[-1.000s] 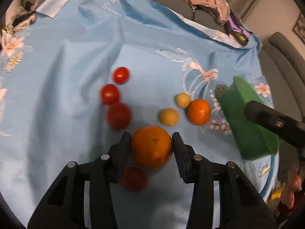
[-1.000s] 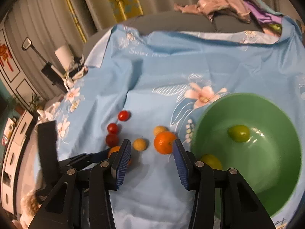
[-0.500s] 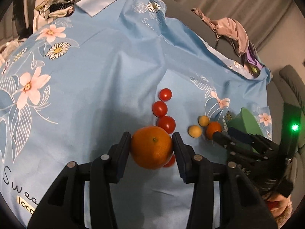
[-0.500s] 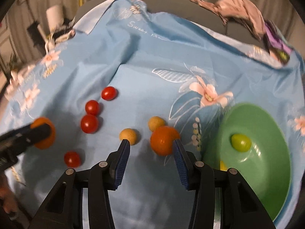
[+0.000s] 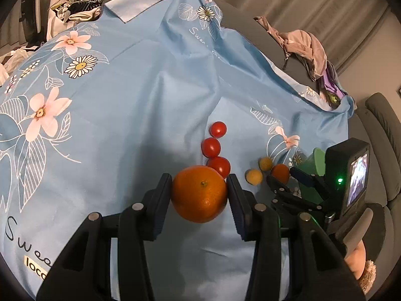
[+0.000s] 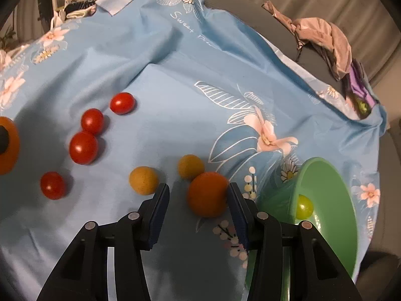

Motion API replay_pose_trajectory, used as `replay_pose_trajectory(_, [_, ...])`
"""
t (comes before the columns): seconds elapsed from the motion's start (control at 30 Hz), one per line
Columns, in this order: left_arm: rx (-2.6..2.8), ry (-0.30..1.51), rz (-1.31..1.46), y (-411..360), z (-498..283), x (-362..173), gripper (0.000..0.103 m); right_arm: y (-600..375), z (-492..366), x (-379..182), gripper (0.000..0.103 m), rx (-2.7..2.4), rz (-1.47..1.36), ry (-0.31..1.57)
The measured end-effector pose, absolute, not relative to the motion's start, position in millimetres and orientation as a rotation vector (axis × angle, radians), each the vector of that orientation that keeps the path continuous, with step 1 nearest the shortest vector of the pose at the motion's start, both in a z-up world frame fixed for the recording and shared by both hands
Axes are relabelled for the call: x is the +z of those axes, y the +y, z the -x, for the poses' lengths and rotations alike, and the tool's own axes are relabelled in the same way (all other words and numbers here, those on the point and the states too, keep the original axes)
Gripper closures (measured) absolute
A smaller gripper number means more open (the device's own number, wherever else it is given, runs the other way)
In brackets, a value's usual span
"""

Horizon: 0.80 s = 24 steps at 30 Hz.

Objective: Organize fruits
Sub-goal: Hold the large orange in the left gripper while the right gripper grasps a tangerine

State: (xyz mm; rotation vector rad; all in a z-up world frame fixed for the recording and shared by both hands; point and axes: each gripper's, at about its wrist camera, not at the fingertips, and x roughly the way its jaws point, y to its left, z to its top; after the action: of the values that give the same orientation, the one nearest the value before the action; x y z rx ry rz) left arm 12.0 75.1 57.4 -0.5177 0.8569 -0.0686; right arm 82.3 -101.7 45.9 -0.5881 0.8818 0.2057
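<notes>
My left gripper [image 5: 199, 197] is shut on a large orange [image 5: 199, 193] and holds it above the blue floral cloth [image 5: 125, 125]. My right gripper [image 6: 198, 200] is open, low over the cloth. A small orange [image 6: 208, 194] lies between its fingers, close to the right finger, with a clear gap to the left one. Two yellow fruits [image 6: 143, 180] [image 6: 191, 166] lie just beyond it. Several red tomatoes [image 6: 83, 147] are scattered to the left. A green bowl [image 6: 325, 213] on the right, seen tilted, holds a green fruit [image 6: 304, 205].
The cloth lies wrinkled over a grey sofa [image 5: 381, 125]. A heap of clothes [image 6: 325, 35] rests on the sofa's back at the far right. More clutter [image 5: 75, 2] sits past the cloth's far left edge. The right gripper's camera unit [image 5: 351, 175] shows in the left wrist view.
My left gripper has risen and drawn back with the large orange in it. My right gripper has rolled and come down from over the bowl to straddle the small orange.
</notes>
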Motion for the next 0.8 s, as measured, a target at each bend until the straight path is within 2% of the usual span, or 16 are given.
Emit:
replay_pose_trajectory(0.53, [-0.067, 0.873, 0.520, 75.3, -12.4, 56.3, 0.058, -98.2, -84.5, 36.5, 0.055, 0.189, 0.653, 0.884])
replay_pose_trajectory(0.57, [-0.064, 0.876, 0.523, 75.8, -12.6, 56.2, 0.058, -98.8, -83.8, 37.3, 0.056, 0.203, 0.640, 0.879])
replay_pose_trajectory(0.6, [-0.063, 0.877, 0.526, 76.8, -12.7, 56.2, 0.058, -101.4, -82.4, 40.9, 0.061, 0.224, 0.606, 0.862])
replay_pose_trajectory(0.8, [-0.057, 0.873, 0.533, 80.4, -11.4, 57.2, 0.058, -112.0, -73.1, 58.9, 0.064, 0.415, 0.386, 0.891])
